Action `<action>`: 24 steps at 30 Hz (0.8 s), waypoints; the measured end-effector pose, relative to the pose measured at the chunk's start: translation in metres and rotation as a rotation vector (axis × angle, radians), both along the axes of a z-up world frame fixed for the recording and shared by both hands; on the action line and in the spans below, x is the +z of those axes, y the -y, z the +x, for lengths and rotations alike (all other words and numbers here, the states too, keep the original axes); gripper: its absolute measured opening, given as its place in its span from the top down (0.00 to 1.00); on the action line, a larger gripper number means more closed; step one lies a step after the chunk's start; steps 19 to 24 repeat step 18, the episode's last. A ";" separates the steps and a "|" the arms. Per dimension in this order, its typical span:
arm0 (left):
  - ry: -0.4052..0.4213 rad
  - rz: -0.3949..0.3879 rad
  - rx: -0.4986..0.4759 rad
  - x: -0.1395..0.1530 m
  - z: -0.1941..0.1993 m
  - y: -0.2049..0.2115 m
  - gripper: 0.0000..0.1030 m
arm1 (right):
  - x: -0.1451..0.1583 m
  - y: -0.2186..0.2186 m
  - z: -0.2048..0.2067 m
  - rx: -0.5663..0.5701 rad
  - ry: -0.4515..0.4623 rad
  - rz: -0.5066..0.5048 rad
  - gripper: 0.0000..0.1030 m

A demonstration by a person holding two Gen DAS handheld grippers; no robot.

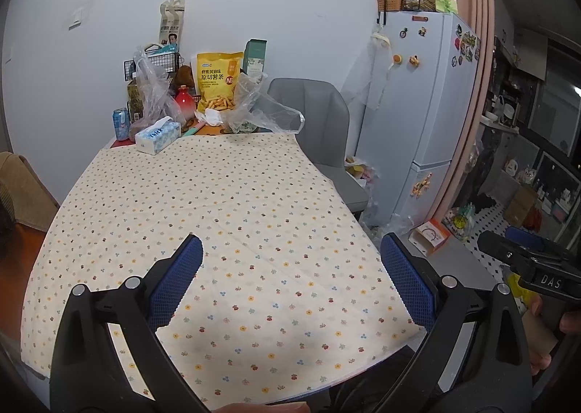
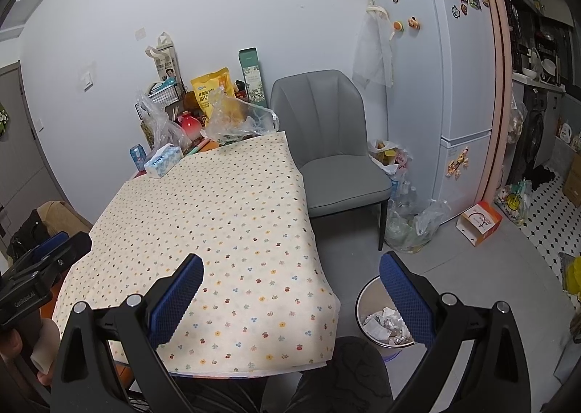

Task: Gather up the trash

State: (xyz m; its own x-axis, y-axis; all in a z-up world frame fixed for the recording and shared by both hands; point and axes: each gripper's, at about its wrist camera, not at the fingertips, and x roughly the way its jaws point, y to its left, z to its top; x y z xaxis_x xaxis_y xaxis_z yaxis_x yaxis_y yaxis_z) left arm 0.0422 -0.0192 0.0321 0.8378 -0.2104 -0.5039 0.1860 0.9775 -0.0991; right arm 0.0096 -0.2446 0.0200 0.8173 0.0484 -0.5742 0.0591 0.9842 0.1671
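Both grippers are spread wide w/ nothing between the blue pads. The left gripper (image 1: 290,275) hangs over the near end of the flower-print tablecloth (image 1: 225,202); the right gripper (image 2: 290,289) sits over the table's right corner. Trash bin (image 2: 363,304) is on the floor just beside that corner, w/ crumpled paper trash (image 2: 381,326) inside. Clear plastic bags (image 2: 236,115) sit w/ snacks etc. at the far end.

There was one tissue box (image 1: 158,134), one drink can (image 1: 121,123), one yellow snack bag (image 1: 218,80), one grey chair (image 2: 326,144), one trash bin (image 2: 370,307).
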 end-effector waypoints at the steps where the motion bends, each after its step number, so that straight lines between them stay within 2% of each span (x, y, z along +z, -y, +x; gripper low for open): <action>1: 0.000 0.000 0.000 0.000 0.000 0.001 0.06 | 0.000 0.000 0.000 0.003 -0.002 -0.002 0.08; 24: -0.023 0.003 -0.012 -0.009 0.007 0.001 0.06 | -0.009 0.003 0.006 0.000 -0.032 0.002 0.08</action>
